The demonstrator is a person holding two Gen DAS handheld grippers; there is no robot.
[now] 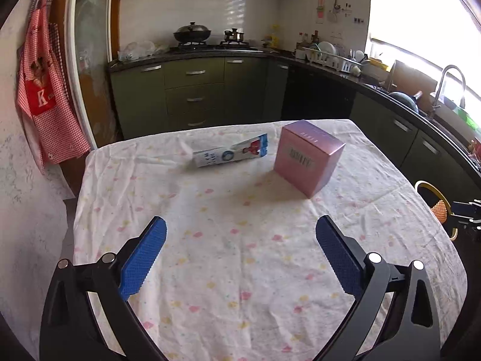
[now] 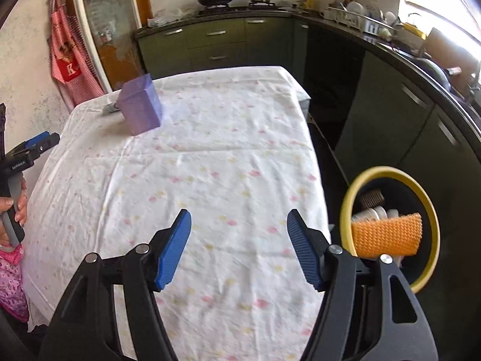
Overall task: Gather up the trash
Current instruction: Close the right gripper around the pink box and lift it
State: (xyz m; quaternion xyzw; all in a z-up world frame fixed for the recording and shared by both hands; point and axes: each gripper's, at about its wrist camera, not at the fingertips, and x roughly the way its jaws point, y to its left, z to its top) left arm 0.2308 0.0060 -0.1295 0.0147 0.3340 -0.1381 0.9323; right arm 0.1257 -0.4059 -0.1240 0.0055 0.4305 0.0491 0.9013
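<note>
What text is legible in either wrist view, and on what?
"K": white letter on the red patch of the checked apron, also seen in the right wrist view.
Pink box: dark print on its front face and faint print on top, too blurred to read.
White and blue carton: printing and a figure, illegible.
Left gripper body: small white lettering, too small to read.
Wall stickers: unreadable.

Both grippers, left (image 1: 240, 225) and right (image 2: 239, 219), have black linkage arms with silver round pins and ribbed blue pads (image 2: 174, 249). At the frame's left edge, a bare-skinned hand (image 2: 18, 207) and pink patterned clothing (image 2: 10, 282) show.
</note>
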